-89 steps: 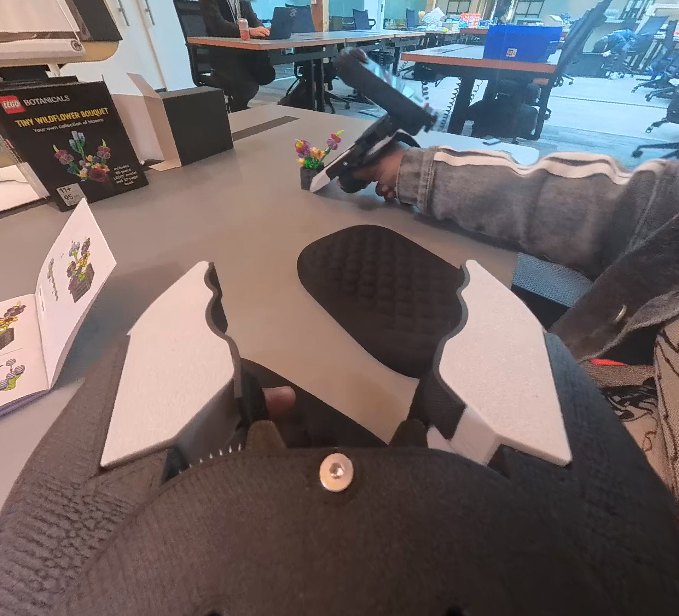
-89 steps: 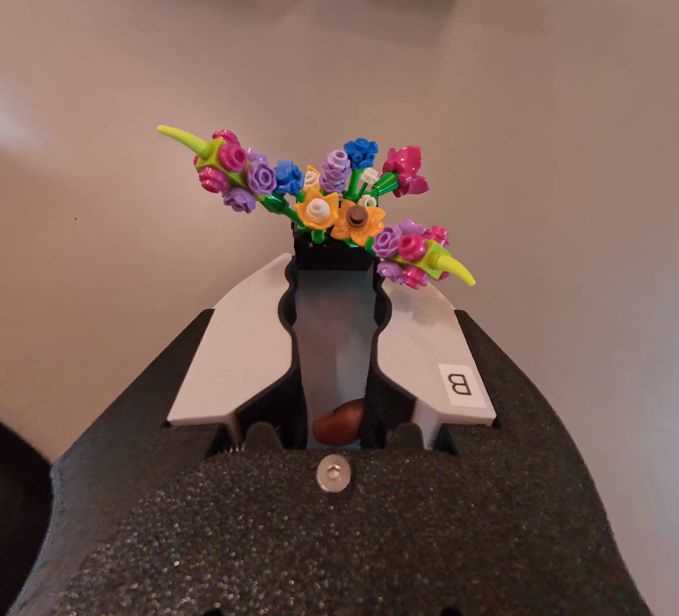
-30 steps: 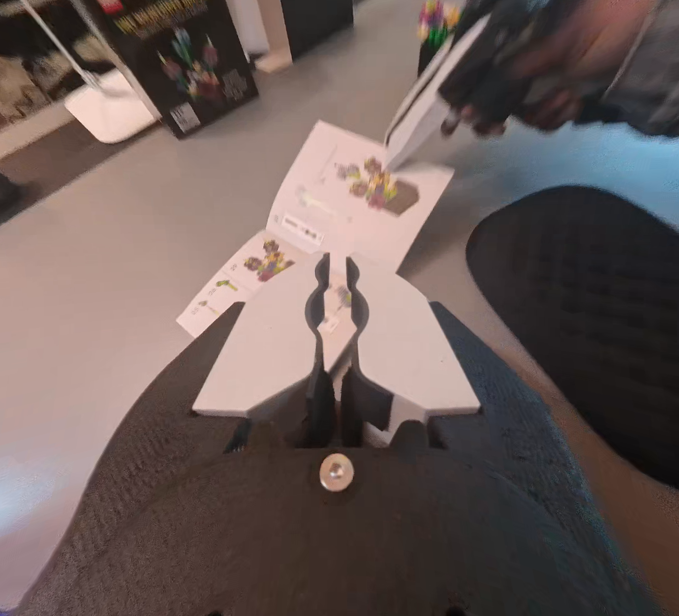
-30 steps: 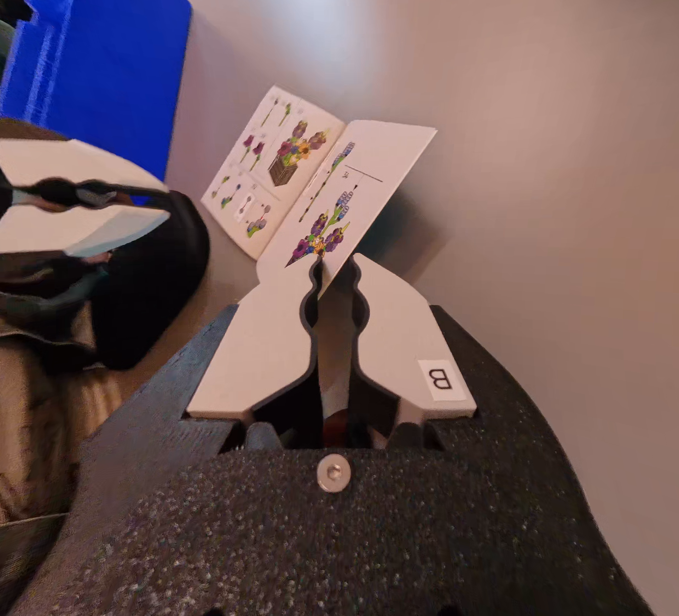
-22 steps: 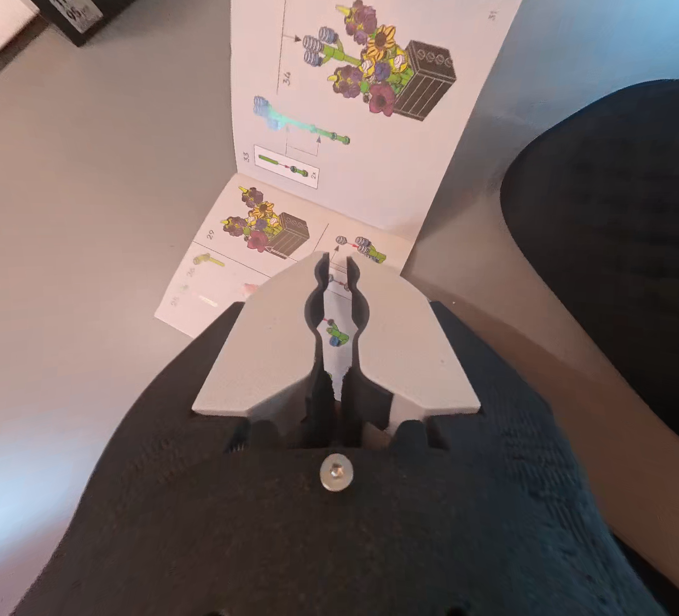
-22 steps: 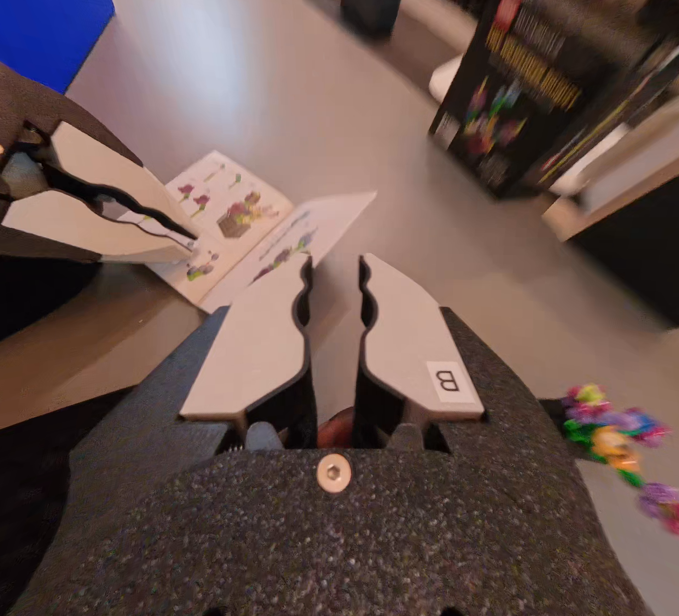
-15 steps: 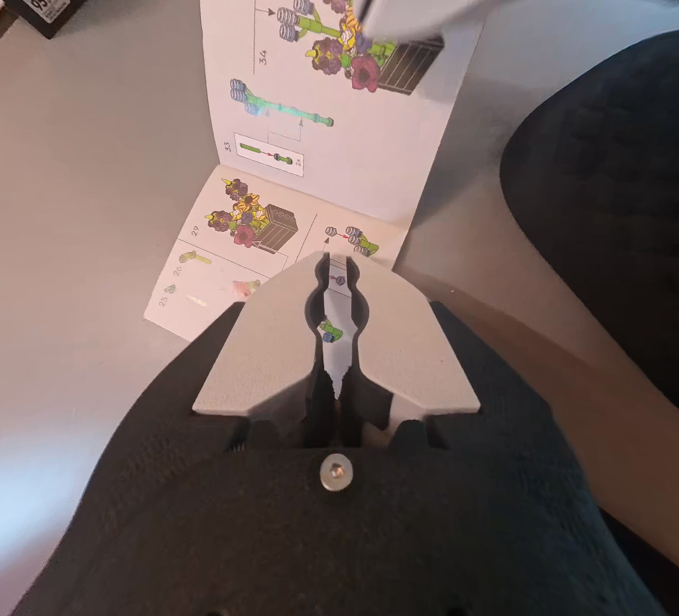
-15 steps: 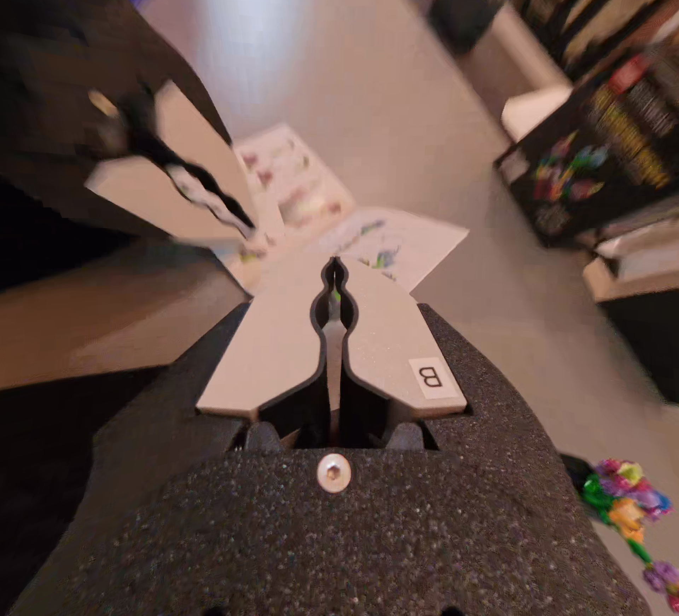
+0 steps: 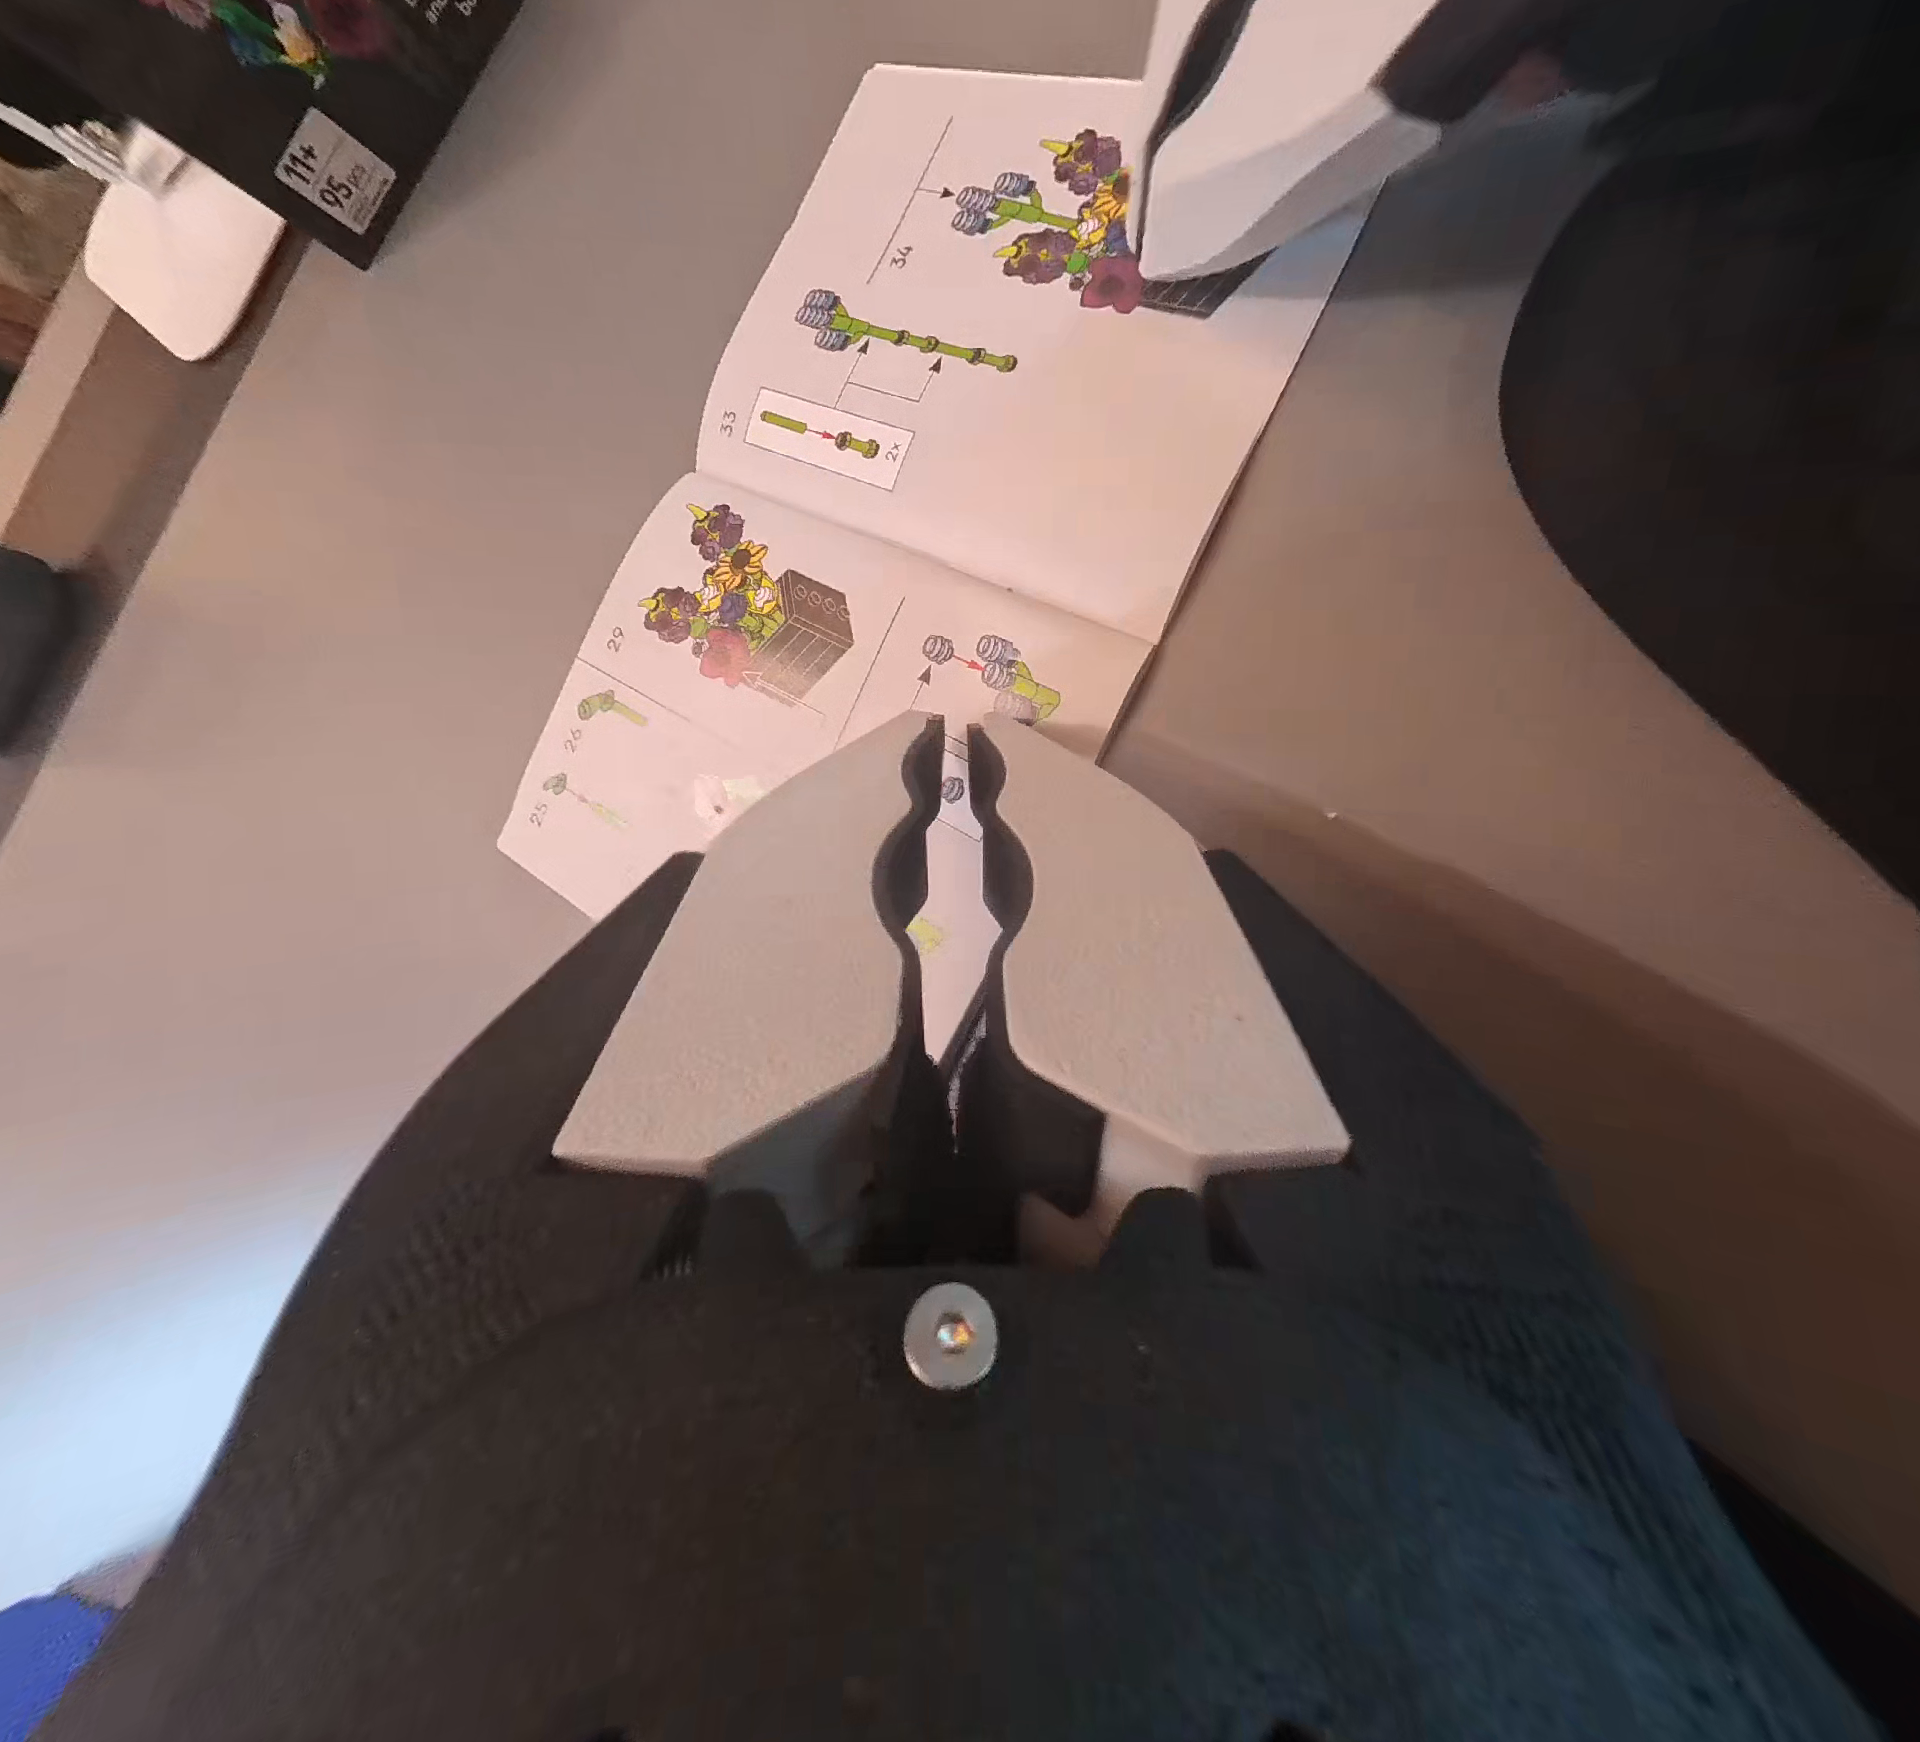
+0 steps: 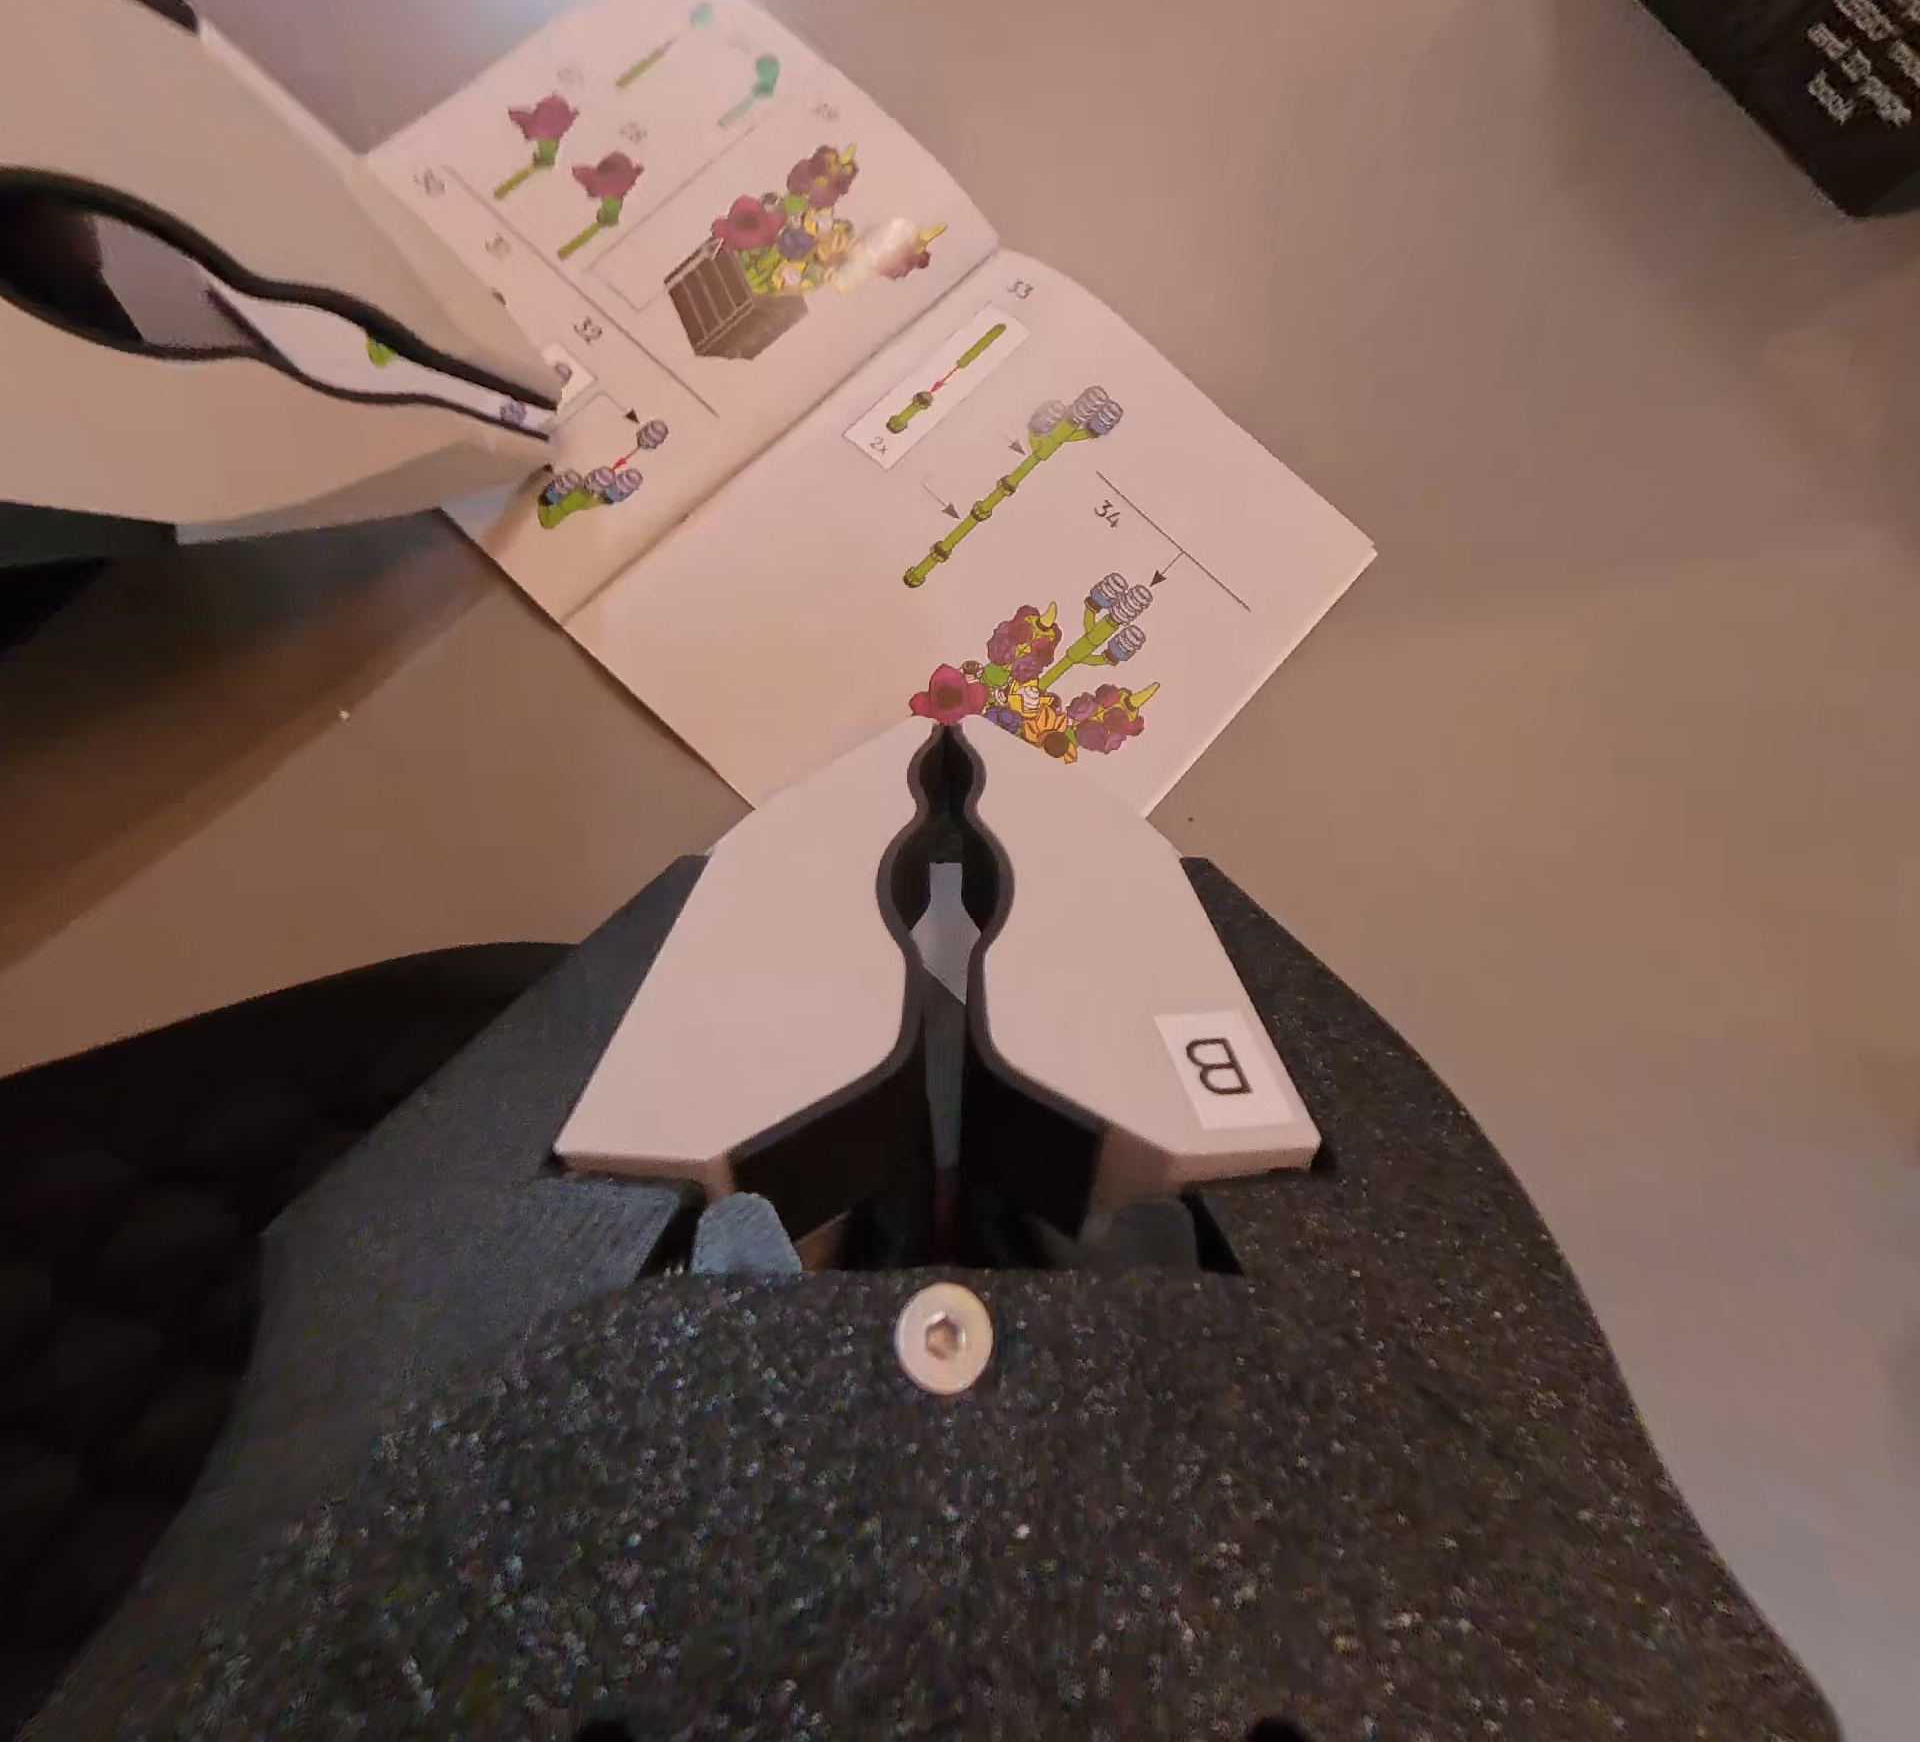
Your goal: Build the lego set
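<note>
On the grey bench [image 9: 343,612] the open instruction booklet [image 9: 966,487] lies flat near its front edge, spine running roughly across both grippers. The left gripper [image 9: 954,728] pinches the near page's edge, jaws almost together. The right gripper [image 10: 943,734], jaws pressed together, bears on the far page's corner. The black set box [image 9: 260,19] stands beyond; the built flowers are out of sight.

The open booklet [image 9: 935,466] lies mid-frame; the nearly closed left gripper [image 9: 954,728] and right gripper [image 9: 1143,264] press opposite pages.
</note>
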